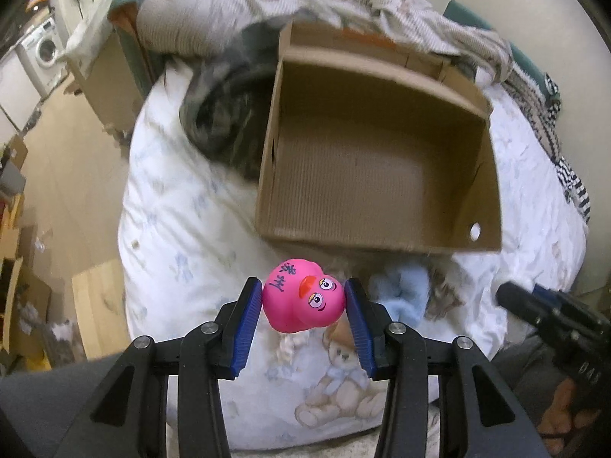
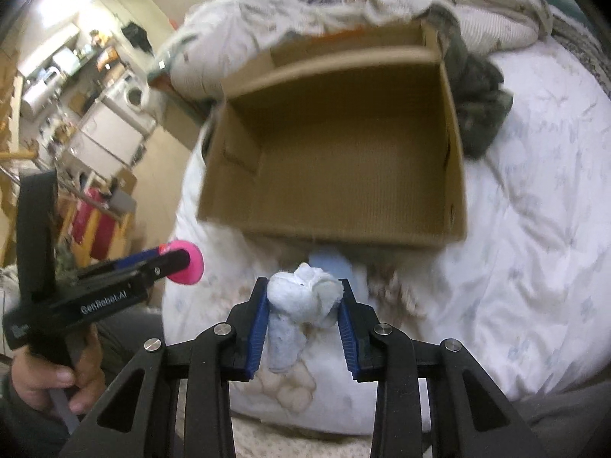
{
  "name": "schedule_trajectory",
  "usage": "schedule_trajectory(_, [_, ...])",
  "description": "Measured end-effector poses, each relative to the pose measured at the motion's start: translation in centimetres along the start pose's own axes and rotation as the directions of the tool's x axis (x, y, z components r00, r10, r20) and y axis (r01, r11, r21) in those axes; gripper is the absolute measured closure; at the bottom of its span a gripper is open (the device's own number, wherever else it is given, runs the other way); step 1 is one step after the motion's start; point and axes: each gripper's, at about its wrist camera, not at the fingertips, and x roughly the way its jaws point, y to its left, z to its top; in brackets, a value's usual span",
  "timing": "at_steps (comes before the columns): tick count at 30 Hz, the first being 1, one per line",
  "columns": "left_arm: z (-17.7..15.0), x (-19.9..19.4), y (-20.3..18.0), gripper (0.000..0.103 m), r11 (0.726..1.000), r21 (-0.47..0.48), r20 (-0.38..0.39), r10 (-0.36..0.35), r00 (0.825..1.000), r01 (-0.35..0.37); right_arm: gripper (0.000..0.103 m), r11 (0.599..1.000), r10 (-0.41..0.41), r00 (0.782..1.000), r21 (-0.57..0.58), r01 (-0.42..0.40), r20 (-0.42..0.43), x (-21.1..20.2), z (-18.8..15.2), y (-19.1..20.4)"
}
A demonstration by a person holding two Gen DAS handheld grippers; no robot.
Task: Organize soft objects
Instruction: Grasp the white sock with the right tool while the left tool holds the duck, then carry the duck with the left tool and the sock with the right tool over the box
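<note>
A pink rubber duck (image 1: 301, 295) is clamped in the left gripper (image 1: 303, 301), a pale blue cloth (image 2: 301, 305) in the right gripper (image 2: 301, 301); both are held short of the empty cardboard box (image 1: 485, 191). If released early, either could be dropped onto the bedding (image 1: 172, 229).

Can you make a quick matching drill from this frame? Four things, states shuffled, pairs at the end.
Things:
1. pink duck
2. pale blue cloth
3. cardboard box
4. dark green garment

States:
A. open, nothing visible inside, on the bed
B. clamped in the right gripper
C. bunched on the bed beside the box
D. clamped in the left gripper

Pairs: 1-D, 2-B, 3-A, 4-C
</note>
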Motion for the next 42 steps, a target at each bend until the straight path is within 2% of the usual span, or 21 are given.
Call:
schedule_trajectory(5, [2.8,-1.1,-1.0,0.062,0.999,0.043,0.057,0.011,0.998,-0.013,0.067,0.999,0.027,0.995,0.025,-0.03,0.098,-1.7,3.2,-0.8])
schedule_trajectory(12, [6.7,-0.2,-2.5,0.062,0.997,0.078,0.084,0.019,0.996,-0.025,0.067,0.999,0.018,0.987,0.036,-0.025,0.161,-1.4,7.0,-1.9])
schedule_trajectory(18, [8.8,2.2,-3.9,0.062,0.993,0.11,0.103,0.018,0.994,-0.03,0.067,1.0,0.002,0.983,0.025,-0.006,0.185,0.8,9.4,-3.1])
schedule_trajectory(22, [9.0,4.2,-4.5,0.062,0.991,0.132,0.128,0.013,0.992,-0.03,0.067,0.999,-0.005,0.985,0.033,-0.001,0.173,2.9,9.2,-3.8])
schedule_trajectory(25, [8.8,5.9,-4.5,0.062,0.991,0.133,0.128,0.002,0.992,-0.019,0.067,0.999,-0.024,0.991,0.032,0.02,0.133,4.8,8.9,-3.9])
schedule_trajectory(34, [8.1,9.4,-4.5,0.062,0.994,0.109,0.04,0.011,0.999,-0.016,0.067,0.996,-0.075,0.996,-0.043,0.078,0.055,8.5,8.5,-2.6])
schedule_trajectory(42, [7.7,10.4,-4.1,0.062,0.995,0.103,-0.011,0.011,1.0,-0.01,0.067,0.996,-0.088,0.996,-0.034,0.088,0.021,9.5,8.3,-3.1])
